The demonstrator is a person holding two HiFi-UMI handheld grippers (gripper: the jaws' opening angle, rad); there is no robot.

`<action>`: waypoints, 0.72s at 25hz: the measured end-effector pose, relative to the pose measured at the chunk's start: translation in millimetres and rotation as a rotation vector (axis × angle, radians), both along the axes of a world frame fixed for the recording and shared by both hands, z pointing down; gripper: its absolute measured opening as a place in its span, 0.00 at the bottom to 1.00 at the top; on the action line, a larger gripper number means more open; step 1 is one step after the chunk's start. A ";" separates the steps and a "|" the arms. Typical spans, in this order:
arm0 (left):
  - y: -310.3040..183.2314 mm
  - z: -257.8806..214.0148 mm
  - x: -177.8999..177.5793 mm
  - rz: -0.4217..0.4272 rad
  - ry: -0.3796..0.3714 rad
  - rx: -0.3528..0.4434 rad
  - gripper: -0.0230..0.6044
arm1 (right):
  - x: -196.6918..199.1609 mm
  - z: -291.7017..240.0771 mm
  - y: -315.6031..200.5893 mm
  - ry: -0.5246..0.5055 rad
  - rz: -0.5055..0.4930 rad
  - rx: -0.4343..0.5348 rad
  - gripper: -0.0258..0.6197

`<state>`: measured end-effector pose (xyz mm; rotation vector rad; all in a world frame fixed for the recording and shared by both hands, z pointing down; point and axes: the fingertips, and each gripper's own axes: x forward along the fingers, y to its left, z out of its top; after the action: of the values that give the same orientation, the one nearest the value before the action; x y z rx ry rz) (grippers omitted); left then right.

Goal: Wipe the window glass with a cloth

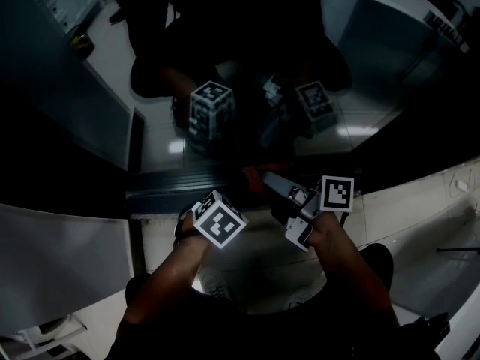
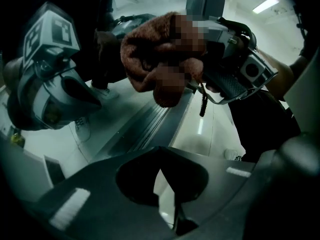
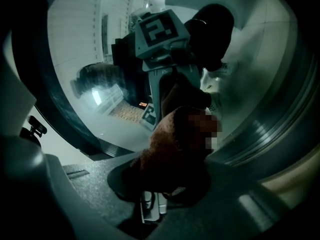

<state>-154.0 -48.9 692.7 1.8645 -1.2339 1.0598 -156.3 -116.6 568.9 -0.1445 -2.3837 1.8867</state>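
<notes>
- I see the rust-brown cloth [image 3: 172, 144] bunched in the lower centre of the right gripper view, sticking out from the claw.
- The right gripper [image 3: 160, 186] is clamped on that cloth. Its jaws are pressed into the wad.
- In the left gripper view the cloth sits at upper centre, above the grooved window track [image 2: 145, 124]. I cannot confirm contact with the pane.
- The left gripper [image 2: 167, 184] has its jaws together with nothing between them.
- The window glass [image 1: 157, 145] fills the upper half of the head view and mirrors both marker cubes.
- Pale floor tiles [image 1: 259, 253] lie below.
</notes>
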 end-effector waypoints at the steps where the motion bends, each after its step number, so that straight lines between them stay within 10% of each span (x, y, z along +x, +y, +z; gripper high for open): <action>1: -1.8 -0.1 -0.5 -0.001 0.003 0.008 0.06 | -0.6 -6.2 0.7 -0.007 0.002 0.002 0.14; 18: -24.3 -5.5 6.9 0.033 0.033 0.053 0.06 | -4.4 -102.3 1.1 -0.096 0.022 0.060 0.14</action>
<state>-147.1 -73.2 687.2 1.9412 -1.2269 1.0193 -160.7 -115.4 466.6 -0.2089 -2.5108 1.8560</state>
